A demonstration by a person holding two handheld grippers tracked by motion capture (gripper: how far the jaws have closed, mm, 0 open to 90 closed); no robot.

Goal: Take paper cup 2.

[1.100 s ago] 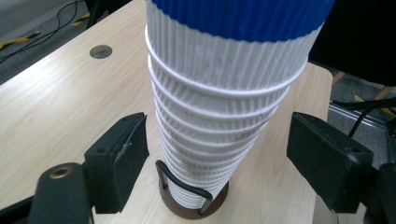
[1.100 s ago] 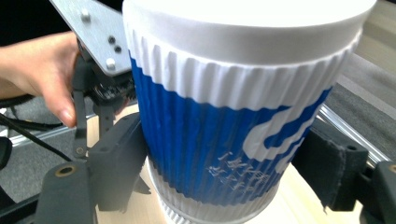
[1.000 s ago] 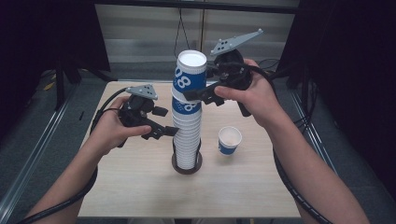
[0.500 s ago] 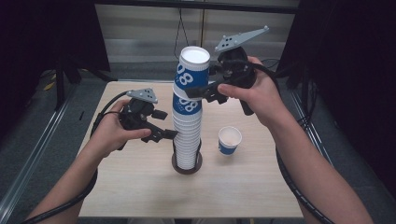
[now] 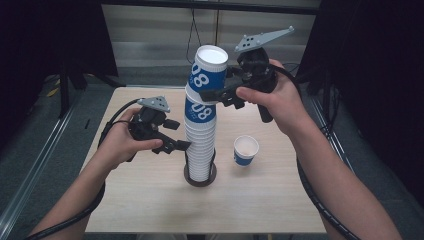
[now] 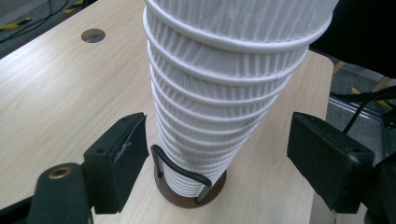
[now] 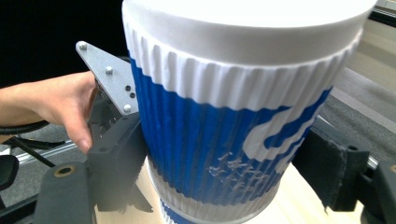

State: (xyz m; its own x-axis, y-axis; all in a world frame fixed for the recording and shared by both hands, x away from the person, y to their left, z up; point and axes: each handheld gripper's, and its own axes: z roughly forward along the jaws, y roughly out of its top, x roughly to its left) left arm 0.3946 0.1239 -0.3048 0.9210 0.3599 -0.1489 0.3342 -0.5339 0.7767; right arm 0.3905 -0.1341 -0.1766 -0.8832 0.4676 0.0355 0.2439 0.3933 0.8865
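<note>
Cups: our right gripper (image 5: 216, 95) is clamped on top cup (image 5: 206, 70), tilted; left gripper (image 5: 186, 145), jaws apart, straddles stack (image 5: 200, 145) w/ holder (image 6: 189, 186) below.

A tall stack of cups (image 5: 200, 135) stands mid-tabletop (image 5: 150, 200) in a round holder (image 5: 200, 176) and blocks the centre line from near to far. The left gripper (image 5: 182, 145) sits against its left side, jaws spread either side of the stack with a gap on each side, while the right gripper (image 5: 220, 94) crowds the upper right, clamped on the tilted top cup (image 5: 206, 70). A single small cup (image 5: 245, 150) stands near the stack's right. Bare tabletop lies open along the near edge, the left side and the far right corner
</note>
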